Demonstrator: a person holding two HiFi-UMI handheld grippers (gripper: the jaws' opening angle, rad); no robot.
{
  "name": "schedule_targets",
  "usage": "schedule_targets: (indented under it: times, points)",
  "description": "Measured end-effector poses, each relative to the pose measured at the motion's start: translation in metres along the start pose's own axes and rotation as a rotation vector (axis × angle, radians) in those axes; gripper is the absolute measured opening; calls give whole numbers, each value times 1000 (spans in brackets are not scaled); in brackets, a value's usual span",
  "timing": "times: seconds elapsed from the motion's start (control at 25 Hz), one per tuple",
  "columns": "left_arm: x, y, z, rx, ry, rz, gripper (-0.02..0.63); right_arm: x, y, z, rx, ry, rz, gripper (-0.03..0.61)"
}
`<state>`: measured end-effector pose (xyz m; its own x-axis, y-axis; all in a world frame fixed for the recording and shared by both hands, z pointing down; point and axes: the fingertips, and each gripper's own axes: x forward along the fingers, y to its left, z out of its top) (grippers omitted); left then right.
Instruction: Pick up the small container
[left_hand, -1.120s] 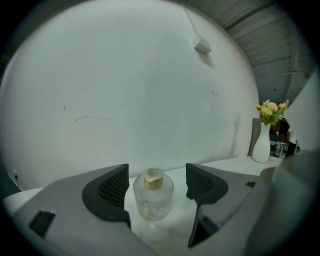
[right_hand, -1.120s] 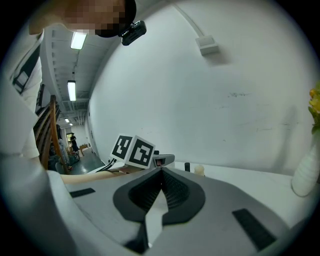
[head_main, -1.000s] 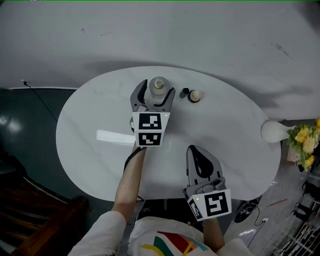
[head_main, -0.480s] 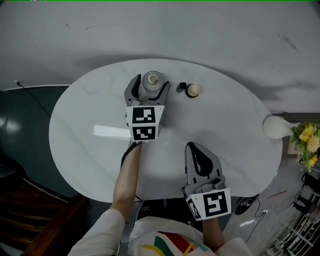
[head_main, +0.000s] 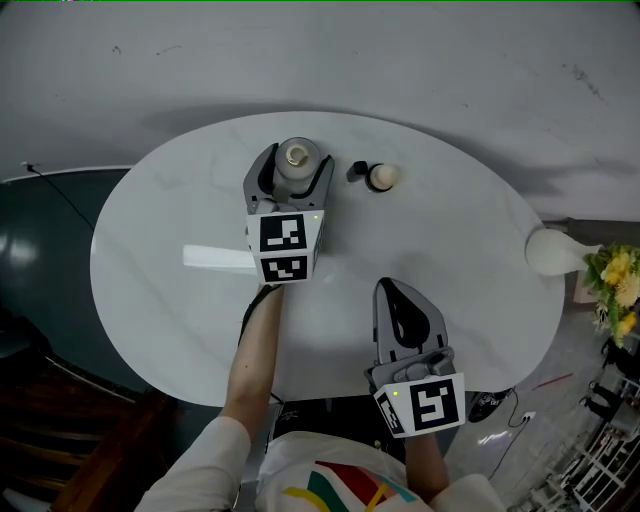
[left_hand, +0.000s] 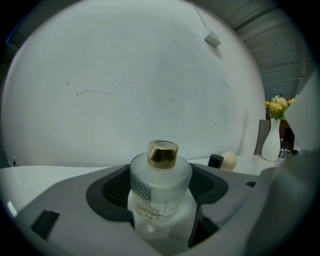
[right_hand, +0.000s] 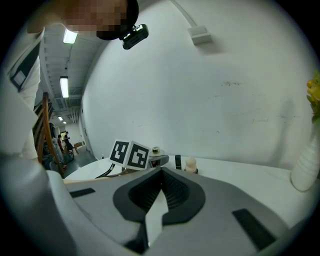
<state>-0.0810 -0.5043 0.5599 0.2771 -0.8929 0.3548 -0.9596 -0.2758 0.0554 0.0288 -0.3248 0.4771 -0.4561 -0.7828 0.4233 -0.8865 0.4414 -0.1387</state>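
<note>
The small container (left_hand: 160, 175), frosted glass with a gold cap, stands upright between the jaws of the left gripper (head_main: 291, 172), which are clamped on its sides over the far part of the white table (head_main: 450, 250). Just beside it to the right sit a black cap (head_main: 357, 171) and a cream knob (head_main: 382, 177) (nothing blocks the grip). The right gripper (head_main: 402, 300) rests near the table's front edge with its jaws together and nothing in them. The container's faint print is unreadable.

Frosted glass, shiny gold, glossy stone-look top

We see the small container (left_hand: 160, 195) as matt frosted glass under a shiny gold metallic cap (left_hand: 163, 153); the left gripper (head_main: 293, 166) is smooth matt grey plastic with ribbed black pads (left_hand: 116, 188), and the table (head_main: 450, 260) looks glossy white, faintly veined like marble.
</note>
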Motion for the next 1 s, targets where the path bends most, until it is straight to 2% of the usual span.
schedule_targets:
  times: [0.64, 0.8, 1.0]
  points:
    - [-1, 3, 2, -13, -19, 26, 350, 3, 2, -1, 9, -7, 28, 11]
    - [-7, 3, 6, 25, -37, 43, 350, 2, 1, -1, 5, -9, 33, 11]
    - [-18, -2, 15, 16, -54, 39, 350, -1, 2, 5, -2, -32, 44, 11]
